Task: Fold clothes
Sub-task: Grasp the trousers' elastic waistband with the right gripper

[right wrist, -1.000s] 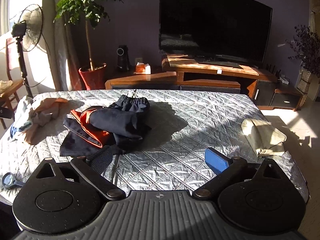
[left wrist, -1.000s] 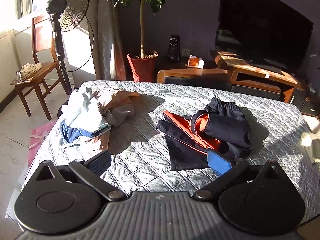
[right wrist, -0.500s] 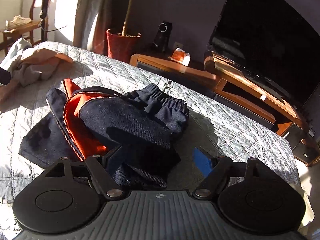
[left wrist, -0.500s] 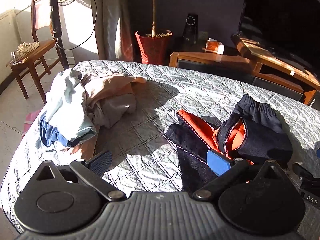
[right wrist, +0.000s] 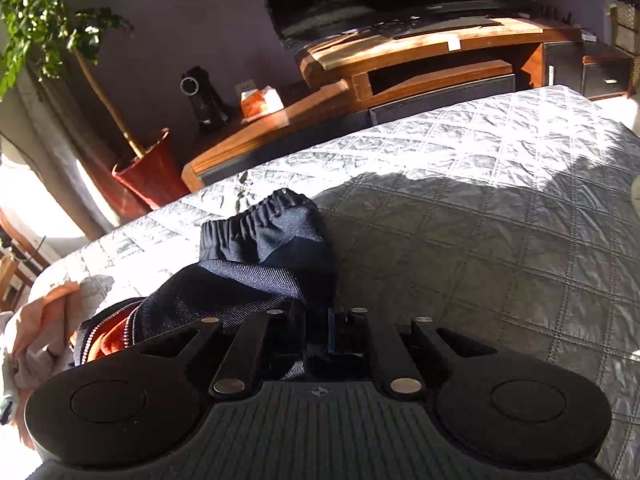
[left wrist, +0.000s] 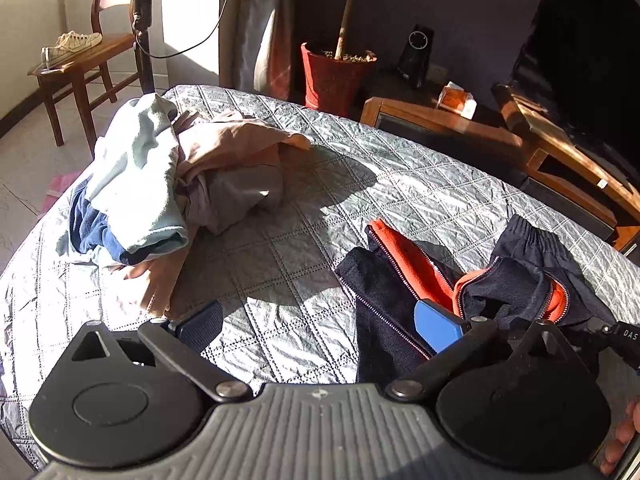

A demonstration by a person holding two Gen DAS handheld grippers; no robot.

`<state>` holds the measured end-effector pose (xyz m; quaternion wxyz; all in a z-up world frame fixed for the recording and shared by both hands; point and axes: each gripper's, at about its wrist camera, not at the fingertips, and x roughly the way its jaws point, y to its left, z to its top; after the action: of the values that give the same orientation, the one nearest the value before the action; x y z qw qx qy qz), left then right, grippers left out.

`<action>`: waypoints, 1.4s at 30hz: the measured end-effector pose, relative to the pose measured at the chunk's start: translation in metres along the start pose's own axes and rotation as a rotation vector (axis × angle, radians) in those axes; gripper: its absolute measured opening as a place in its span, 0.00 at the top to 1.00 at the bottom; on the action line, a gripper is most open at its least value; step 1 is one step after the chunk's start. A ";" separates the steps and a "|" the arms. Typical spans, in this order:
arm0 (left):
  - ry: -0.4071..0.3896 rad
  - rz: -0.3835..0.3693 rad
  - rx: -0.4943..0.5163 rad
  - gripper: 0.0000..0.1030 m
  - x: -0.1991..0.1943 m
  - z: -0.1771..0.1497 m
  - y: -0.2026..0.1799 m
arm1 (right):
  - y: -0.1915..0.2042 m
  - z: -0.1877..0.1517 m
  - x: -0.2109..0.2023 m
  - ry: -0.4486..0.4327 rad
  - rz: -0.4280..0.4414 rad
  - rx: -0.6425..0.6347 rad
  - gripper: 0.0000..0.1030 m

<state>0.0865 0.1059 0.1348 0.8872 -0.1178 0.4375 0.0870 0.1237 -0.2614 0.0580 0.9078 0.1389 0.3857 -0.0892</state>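
Note:
A navy jacket with orange lining and an open zip lies crumpled on the grey quilted bed. My left gripper is open just above the quilt, its blue right pad over the jacket's zip edge. In the right wrist view, my right gripper has its jaws closing, pinched together on a fold of the navy jacket below its elastic hem. Part of the right gripper's body shows at the left wrist view's right edge.
A pile of light blue, beige and grey clothes lies at the bed's left side. Beyond the bed stand a wooden TV stand, a red plant pot and a chair with shoes. Fingers of a hand show at lower right.
Both grippers came down and closer to the jacket. The right gripper's jaws went from wide open to pinched on the navy fabric. The left gripper stayed open.

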 end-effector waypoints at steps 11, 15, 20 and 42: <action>0.009 0.017 0.022 0.01 0.002 0.001 -0.003 | -0.018 -0.060 -0.066 -0.376 -0.479 -0.288 0.19; 0.017 0.011 0.014 0.01 0.005 0.001 -0.002 | 0.032 -0.089 -0.076 -0.343 -0.127 -0.569 0.20; 0.025 0.015 0.023 0.01 0.009 0.000 -0.002 | 0.102 -0.098 -0.028 -0.107 0.024 -0.788 0.51; 0.048 0.001 0.011 0.01 0.014 0.001 0.004 | 0.045 0.008 -0.016 -0.186 -0.240 -0.555 0.31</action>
<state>0.0950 0.1113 0.1234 0.8772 -0.1149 0.4590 0.0820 0.1306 -0.2209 0.0831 0.9254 -0.1695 0.3241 -0.0993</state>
